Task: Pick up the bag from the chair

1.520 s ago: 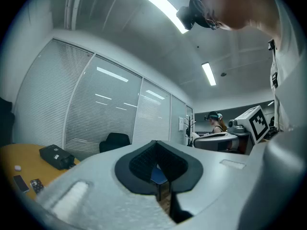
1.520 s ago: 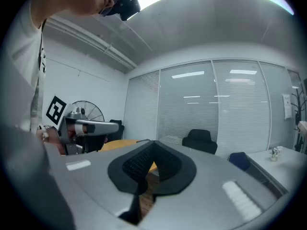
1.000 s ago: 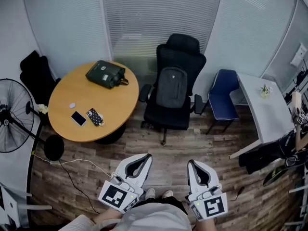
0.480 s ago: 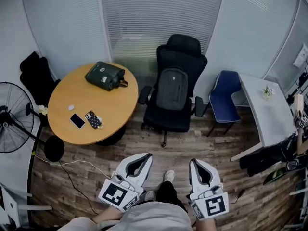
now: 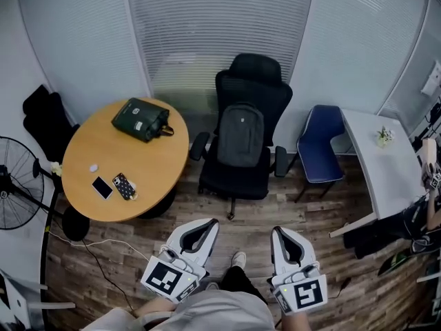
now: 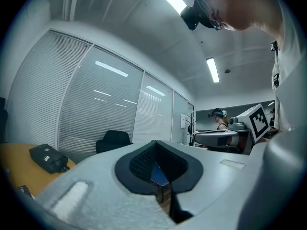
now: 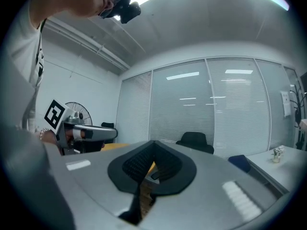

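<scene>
A grey backpack (image 5: 240, 135) stands upright on the seat of a black office chair (image 5: 244, 81), leaning against its backrest, in the middle of the head view. Both grippers are held low near my body, well short of the chair. My left gripper (image 5: 206, 224) is shut with nothing in it, and my right gripper (image 5: 276, 232) is shut and empty too. In the left gripper view the shut jaw tips (image 6: 156, 144) point toward the chair's headrest (image 6: 113, 138). From the right gripper (image 7: 152, 144) the same chair (image 7: 194, 140) shows beyond the tips.
A round wooden table (image 5: 76, 150) at left holds a dark green bag (image 5: 140, 119) and two phones (image 5: 114, 185). A blue chair (image 5: 318, 142) and a white desk (image 5: 382, 164) stand at right. A fan (image 5: 14, 192) and floor cables (image 5: 103, 243) lie at left.
I have stepped forward a little: one foot is now ahead, and the table and chair have shifted left in view. Both grippers stay shut in the same pose.
</scene>
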`<control>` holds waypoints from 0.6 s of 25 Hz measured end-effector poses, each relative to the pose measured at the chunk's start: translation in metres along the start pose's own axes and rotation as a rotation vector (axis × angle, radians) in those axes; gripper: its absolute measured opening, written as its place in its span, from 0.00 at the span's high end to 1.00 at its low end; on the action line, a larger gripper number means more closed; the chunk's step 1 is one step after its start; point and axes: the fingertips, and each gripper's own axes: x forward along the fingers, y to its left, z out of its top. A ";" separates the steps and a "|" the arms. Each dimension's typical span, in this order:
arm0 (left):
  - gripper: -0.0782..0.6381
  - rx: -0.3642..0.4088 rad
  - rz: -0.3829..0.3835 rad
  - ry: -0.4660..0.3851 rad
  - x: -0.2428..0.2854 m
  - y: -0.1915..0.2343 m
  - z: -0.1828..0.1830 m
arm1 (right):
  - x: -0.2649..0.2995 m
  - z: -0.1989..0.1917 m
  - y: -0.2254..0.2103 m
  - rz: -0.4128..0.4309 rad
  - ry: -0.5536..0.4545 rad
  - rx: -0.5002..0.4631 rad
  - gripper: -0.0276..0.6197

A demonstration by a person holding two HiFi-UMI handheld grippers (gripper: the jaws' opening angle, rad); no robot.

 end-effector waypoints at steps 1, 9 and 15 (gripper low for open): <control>0.88 0.001 0.002 0.002 0.008 0.003 0.000 | 0.006 0.000 -0.007 0.002 0.001 0.001 0.95; 0.88 0.002 0.011 0.022 0.072 0.017 -0.001 | 0.044 -0.006 -0.060 0.021 0.012 0.014 0.95; 0.88 0.006 0.008 0.020 0.124 0.019 0.001 | 0.062 -0.008 -0.104 0.021 0.018 0.012 0.95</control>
